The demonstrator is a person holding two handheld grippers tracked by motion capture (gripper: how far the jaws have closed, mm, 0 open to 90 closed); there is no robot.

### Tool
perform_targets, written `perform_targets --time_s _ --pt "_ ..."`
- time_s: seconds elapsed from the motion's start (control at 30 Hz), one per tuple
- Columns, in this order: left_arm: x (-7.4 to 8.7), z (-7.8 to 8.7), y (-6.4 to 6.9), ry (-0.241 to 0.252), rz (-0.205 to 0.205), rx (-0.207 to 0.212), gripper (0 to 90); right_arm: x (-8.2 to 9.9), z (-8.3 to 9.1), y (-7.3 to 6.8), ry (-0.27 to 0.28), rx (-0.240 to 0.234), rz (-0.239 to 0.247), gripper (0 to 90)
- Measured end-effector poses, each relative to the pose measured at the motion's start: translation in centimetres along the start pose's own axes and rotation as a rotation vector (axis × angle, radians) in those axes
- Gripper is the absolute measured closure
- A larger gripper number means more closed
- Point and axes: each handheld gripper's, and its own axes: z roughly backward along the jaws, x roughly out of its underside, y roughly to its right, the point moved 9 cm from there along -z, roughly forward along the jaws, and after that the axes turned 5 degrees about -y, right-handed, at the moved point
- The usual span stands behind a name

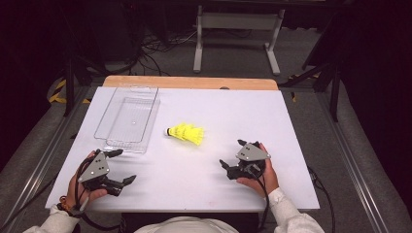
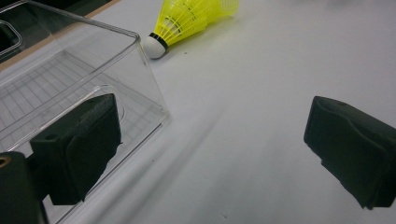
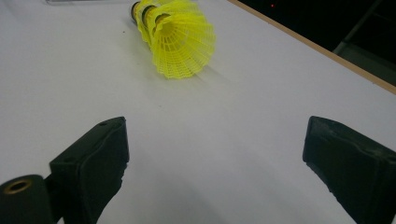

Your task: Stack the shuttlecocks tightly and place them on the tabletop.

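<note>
A nested stack of yellow shuttlecocks [image 1: 186,133] lies on its side at the middle of the white table, cork end to the left. In the right gripper view the open skirt of the shuttlecocks [image 3: 180,39] faces my right gripper [image 3: 217,158], which stands open and empty a short way off. My right gripper [image 1: 232,153] rests at the front right. At the front left, my left gripper [image 1: 124,166] is open with nothing in it, just short of the near corner of a clear plastic tray [image 1: 127,119]. The left gripper view has the tray [image 2: 70,79] behind the left jaw and the shuttlecocks [image 2: 187,21] farther off.
The white sheet [image 1: 272,121] covers a wooden tabletop whose bare strip [image 1: 189,82] runs along the far edge. Beyond it stand a metal frame [image 1: 238,34] and floor cables. Dark frame rails flank the table on both sides.
</note>
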Motion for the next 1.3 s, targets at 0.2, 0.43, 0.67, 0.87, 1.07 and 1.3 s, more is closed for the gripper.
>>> perform_targets --time_s 0.2,0.43,0.67,0.87,1.07,1.3 --pt "0.0 0.0 -0.2 0.006 0.003 -0.001 5.0 -0.8 -1.2 -0.4 -0.017 -0.025 -0.007 8.0" --pt "0.0 0.1 -0.2 0.009 0.002 0.003 4.9 -2.0 -3.6 -1.9 -0.05 -0.087 0.017 8.2" --pt "-0.1 0.0 -0.3 0.017 0.003 0.019 4.9 -3.2 -6.2 -3.6 -0.104 -0.166 0.024 11.1" --pt "-0.3 0.3 -0.2 0.029 -0.001 0.015 4.9 -4.5 -8.4 -4.9 -0.143 -0.191 0.021 13.6" --pt "-0.2 -0.1 0.0 0.006 -0.017 0.02 4.9 -5.4 -10.1 -5.4 -0.149 -0.212 -0.019 15.2" --pt "-0.1 -0.1 0.0 0.004 -0.015 0.025 4.9 -6.3 -11.7 -6.3 -0.166 -0.23 -0.042 16.1"
